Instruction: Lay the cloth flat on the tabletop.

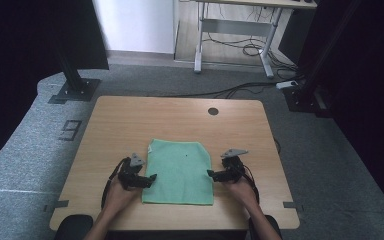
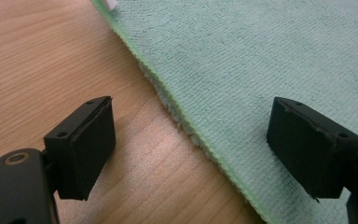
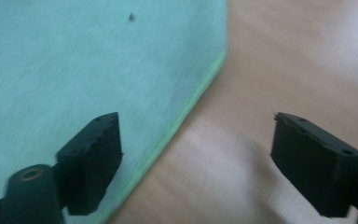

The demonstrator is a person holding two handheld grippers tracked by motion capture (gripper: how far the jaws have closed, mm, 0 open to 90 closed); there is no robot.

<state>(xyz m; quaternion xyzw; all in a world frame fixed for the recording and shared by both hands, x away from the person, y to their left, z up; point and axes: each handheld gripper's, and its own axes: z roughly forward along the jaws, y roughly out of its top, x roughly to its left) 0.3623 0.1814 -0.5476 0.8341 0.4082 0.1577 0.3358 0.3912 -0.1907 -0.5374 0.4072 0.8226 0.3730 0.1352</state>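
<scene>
A green microfibre cloth [image 1: 180, 172] lies flat on the wooden surface [image 1: 130, 120], near the person's edge and roughly centred between the two hands. Its long axis runs away from the person, so its two long side hems face the hands, one to each.

The left hand-held gripper [image 1: 152, 177] points inward at the cloth's left hem, about two-thirds of the way down toward the near corner. In the left gripper view the jaws stand wide apart and straddle that hem [image 2: 186, 121]: one pad over bare wood, the other over the cloth [image 2: 261, 60]. Nothing is pinched between them, and the pads do not press on the fabric.

The right hand-held gripper [image 1: 211, 173] mirrors it, pointing inward at the right hem at about the same height. In the right gripper view its jaws are also parted, one pad over the cloth [image 3: 74, 70] and the other over the wood, with the green hem [image 3: 186, 112] running between them. It holds nothing either.

Both hands are equally near, each already at its own side, so the coming move looks to turn on the hems lying squarely in the jaw gaps. Each hem runs across its gripper's line of approach, which suits a pinch from the side. The fold would then probably go across the long axis or bring the sides together; which one cannot be told.
</scene>
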